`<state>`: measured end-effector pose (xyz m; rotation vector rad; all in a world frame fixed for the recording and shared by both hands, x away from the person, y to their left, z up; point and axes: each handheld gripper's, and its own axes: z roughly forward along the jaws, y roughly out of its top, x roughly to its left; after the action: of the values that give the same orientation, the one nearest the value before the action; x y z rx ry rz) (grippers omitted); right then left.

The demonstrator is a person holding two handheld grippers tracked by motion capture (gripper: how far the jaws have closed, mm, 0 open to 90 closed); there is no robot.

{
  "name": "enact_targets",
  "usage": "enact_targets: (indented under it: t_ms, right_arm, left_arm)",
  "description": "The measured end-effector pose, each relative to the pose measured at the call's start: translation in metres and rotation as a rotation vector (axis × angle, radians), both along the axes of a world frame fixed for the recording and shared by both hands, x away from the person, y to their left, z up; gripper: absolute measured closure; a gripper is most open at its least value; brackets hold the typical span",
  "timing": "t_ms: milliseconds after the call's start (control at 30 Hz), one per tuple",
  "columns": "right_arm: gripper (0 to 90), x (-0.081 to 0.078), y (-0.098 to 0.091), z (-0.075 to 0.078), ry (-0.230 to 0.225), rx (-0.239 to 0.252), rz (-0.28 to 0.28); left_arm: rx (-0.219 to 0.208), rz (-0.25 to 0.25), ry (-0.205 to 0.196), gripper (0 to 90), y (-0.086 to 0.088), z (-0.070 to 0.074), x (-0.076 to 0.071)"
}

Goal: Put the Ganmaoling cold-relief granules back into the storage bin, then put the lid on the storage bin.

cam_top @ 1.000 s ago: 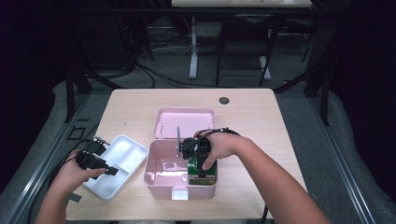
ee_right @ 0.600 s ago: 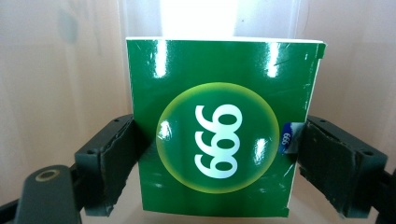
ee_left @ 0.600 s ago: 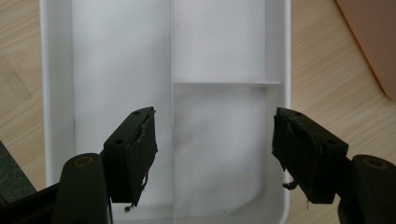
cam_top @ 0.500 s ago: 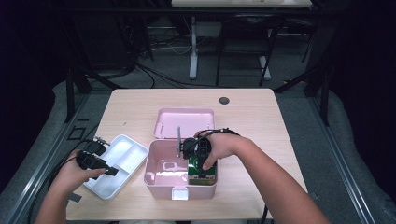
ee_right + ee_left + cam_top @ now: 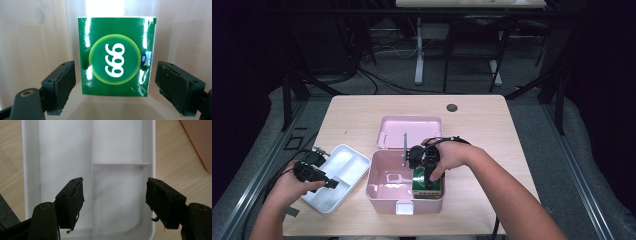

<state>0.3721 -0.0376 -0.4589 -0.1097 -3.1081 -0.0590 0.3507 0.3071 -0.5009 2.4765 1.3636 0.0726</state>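
Worktop [image 5: 492, 115]: pale wood, carrying everything below. Pink box [image 5: 379, 187] sits near the front edge, lid [image 5: 409, 131] open and lying back flat behind it. White divided tray [image 5: 343, 172] lies just beside the box on its left, compartments bare. Green carton [image 5: 116, 56] (white "999" on a round emblem) rests flat on the box floor, at its right end. Right gripper [image 5: 428, 175] reaches down into the box; jaws wide apart, flanking the carton with a gap each side, not touching. Left gripper [image 5: 115, 202] hovers over the tray's near end, jaws wide open, holding nothing.
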Motion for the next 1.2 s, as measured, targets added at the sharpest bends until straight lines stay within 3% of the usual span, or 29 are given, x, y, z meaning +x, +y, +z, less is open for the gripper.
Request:
enact_targets:
  t_ms: [267,500,967,1200]
  right_arm:
    - [17.3,-0.007,-0.006,0.011,-0.006,0.019,-0.002]
    - [17.4,-0.011,-0.015,0.026,-0.036,0.029,-0.023]
    - [18.8,-0.011,-0.047,0.047,-0.088,0.055,-0.089]
    - [19.2,-0.011,-0.062,0.048,-0.098,0.049,-0.110]
  left_arm:
    - [-0.003,0.004,0.001,31.5,0.000,0.000,0.000]
    - [-0.017,0.014,0.026,33.1,-0.001,0.001,0.000]
    - [0.009,-0.022,-0.016,31.9,-0.003,0.003,-0.001]
    - [0.012,-0.014,-0.030,34.0,-0.001,0.003,-0.002]
